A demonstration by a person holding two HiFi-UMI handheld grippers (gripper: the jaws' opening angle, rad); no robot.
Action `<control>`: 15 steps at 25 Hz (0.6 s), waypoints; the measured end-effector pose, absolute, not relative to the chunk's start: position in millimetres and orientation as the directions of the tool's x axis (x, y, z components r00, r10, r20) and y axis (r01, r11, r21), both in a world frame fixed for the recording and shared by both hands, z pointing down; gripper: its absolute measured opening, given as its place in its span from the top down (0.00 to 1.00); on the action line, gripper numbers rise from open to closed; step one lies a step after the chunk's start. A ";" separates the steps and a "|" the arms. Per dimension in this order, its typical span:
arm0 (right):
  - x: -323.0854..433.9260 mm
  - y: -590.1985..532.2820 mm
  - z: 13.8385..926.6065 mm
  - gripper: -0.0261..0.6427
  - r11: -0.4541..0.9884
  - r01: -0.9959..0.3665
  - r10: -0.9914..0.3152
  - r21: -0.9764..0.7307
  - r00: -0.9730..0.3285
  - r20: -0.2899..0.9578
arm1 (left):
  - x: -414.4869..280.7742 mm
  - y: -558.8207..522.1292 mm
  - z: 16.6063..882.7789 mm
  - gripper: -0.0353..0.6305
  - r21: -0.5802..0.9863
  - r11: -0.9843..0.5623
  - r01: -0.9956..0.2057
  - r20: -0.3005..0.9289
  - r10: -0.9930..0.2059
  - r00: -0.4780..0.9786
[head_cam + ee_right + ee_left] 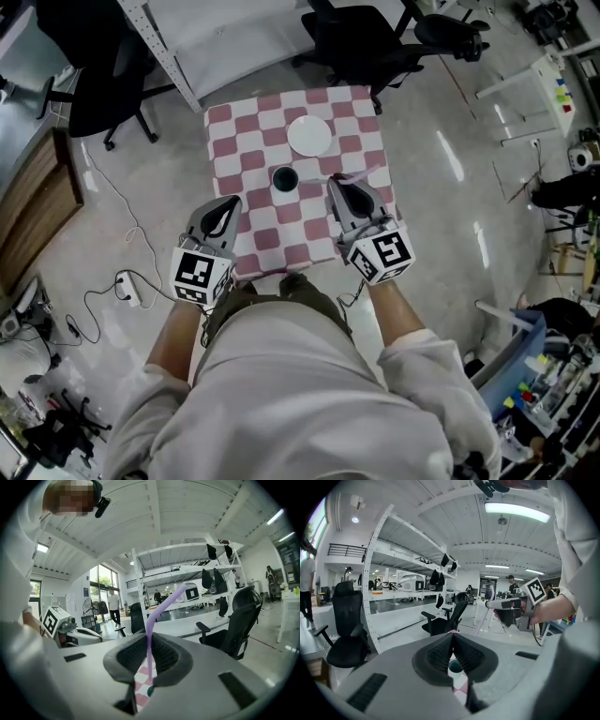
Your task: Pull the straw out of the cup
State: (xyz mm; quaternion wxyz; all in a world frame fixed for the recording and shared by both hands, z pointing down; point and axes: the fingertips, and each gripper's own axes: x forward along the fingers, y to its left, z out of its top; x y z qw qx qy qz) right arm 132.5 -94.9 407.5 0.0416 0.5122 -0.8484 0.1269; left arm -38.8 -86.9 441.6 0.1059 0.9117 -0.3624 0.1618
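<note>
Purple straw (161, 605) pinched in right gripper (149, 637), clear of dark cup (284, 178), seemingly empty; left gripper (453, 638) closed, holding nothing.

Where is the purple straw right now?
In the head view, the straw is pinched in the right tool, just right of the dark cup on the checkered table.

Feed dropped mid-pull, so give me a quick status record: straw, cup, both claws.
straw: in right claw, looks clear of cup
cup: upright on table, no straw in it
right claw: shut on straw
left claw: shut, empty
disc: white, on table beyond cup
</note>
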 end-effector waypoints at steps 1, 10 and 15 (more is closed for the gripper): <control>133.7 -91.7 404.0 0.91 0.440 -0.881 -0.861 -0.175 -0.469 0.195 | -37.8 -85.9 441.1 0.94 0.076 -0.718 -0.692 0.370 -0.624 0.688; 143.1 -65.5 376.0 0.91 0.412 -0.893 -0.884 -0.179 -0.440 0.157 | -31.3 -79.8 431.1 0.94 0.073 -0.741 -0.668 0.350 -0.608 0.713; 147.0 -55.3 369.8 0.91 0.400 -0.898 -0.892 -0.184 -0.427 0.144 | -29.1 -74.2 429.9 0.94 0.072 -0.747 -0.661 0.346 -0.603 0.719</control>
